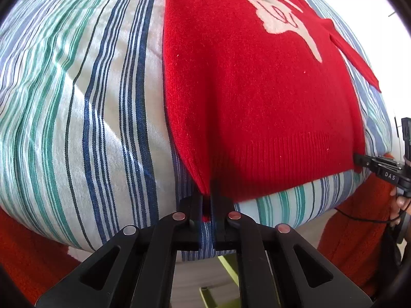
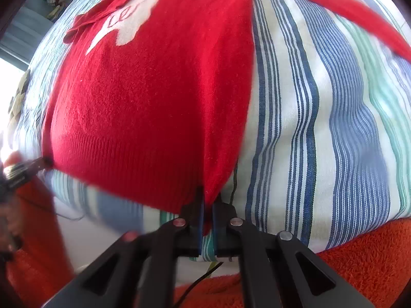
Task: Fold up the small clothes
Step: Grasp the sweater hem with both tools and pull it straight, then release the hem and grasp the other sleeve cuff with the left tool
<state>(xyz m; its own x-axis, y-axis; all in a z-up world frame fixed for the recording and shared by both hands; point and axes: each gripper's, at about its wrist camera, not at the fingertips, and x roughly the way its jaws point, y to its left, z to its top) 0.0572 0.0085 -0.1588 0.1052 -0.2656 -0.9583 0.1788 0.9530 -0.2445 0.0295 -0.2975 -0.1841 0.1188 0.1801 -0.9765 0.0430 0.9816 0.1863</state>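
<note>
My L gripper (image 1: 207, 195) & R gripper (image 2: 208, 197) each pinch a hem corner of the sweater (image 1: 257, 97). Soft, light knit, stretches; corners are good grip pts.

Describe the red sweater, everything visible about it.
The red sweater is a small, fuzzy knit with a ribbed hem and a white motif on the chest. It lies flat, front up, on the striped cloth, sleeves spread near the top. The left gripper and right gripper each pinch a bottom hem corner.
</note>
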